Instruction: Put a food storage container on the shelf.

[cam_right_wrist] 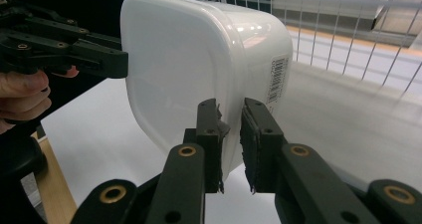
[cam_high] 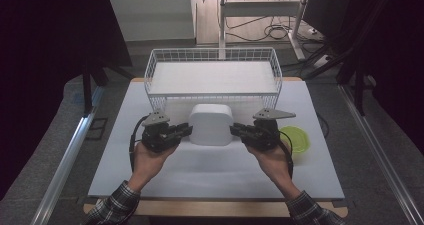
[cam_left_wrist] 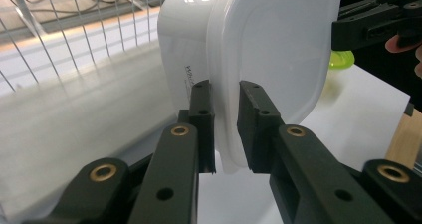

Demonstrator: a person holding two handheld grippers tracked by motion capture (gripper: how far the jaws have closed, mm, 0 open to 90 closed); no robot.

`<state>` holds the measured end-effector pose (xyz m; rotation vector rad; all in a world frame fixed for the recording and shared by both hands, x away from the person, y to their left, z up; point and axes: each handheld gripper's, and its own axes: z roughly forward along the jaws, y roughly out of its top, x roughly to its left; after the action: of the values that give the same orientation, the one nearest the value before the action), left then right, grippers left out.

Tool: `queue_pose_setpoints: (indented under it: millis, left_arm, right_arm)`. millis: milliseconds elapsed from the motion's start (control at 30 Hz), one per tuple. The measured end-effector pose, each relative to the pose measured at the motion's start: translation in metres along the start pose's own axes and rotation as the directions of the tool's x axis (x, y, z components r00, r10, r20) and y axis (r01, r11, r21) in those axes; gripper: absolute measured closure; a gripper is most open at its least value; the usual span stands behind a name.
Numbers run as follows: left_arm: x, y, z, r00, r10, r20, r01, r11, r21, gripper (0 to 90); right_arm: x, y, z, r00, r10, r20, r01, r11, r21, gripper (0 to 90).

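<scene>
A white plastic container [cam_high: 211, 124] is held between two hand-held grippers in front of a white wire basket [cam_high: 212, 56], above the white table [cam_high: 200, 175]. The left gripper [cam_high: 186, 131] clenches the container's rim on one side; in the left gripper view its two black jaws pinch the thin projecting lip [cam_left_wrist: 226, 134]. The right gripper [cam_high: 236, 130] does the same on the opposite side — its jaws closed on the rim, with a barcode label [cam_right_wrist: 278, 79] just beyond them. Gripping at two opposed points keeps the box level and stops it pivoting, as it might about a single pinch. The rim is probably chosen because the body is too wide for the jaws. The container hangs close to the basket's near wall, which suggests the basket as its destination — a judgement only. A yellow-green lid [cam_high: 296, 137] lies on the table just beside the right hand [cam_high: 272, 157].
</scene>
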<state>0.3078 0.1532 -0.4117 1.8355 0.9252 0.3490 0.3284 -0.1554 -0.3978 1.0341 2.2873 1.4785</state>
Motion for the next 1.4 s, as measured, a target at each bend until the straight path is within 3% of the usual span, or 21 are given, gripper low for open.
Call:
queue_pose_setpoints:
  millis: [300, 533, 800, 1400]
  left_arm:
    - [0.002, 0.022, -0.009, 0.9995, 0.019, -0.024, -0.02, 0.9994, -0.029, 78.0]
    - [0.007, 0.04, -0.012, 0.9998, 0.0, -0.02, -0.001, 0.9982, -0.059, 77.8]
    - [0.009, 0.062, -0.017, 0.9994, 0.005, -0.035, -0.008, 0.9961, -0.088, 77.7]
    - [0.024, 0.099, -0.011, 0.9982, 0.007, -0.06, -0.014, 0.9941, -0.107, 77.9]
  right_arm:
    - [0.002, 0.028, -0.005, 0.9992, -0.04, 0.008, 0.04, 0.999, -0.031, 78.7]
    - [0.003, 0.049, -0.008, 0.9977, -0.064, 0.022, 0.065, 0.996, -0.058, 78.8]
    - [0.003, 0.072, -0.013, 0.9955, -0.086, 0.039, 0.089, 0.992, -0.093, 78.7]
    - [-0.015, 0.108, -0.001, 0.9961, -0.046, 0.075, 0.055, 0.991, -0.119, 77.4]
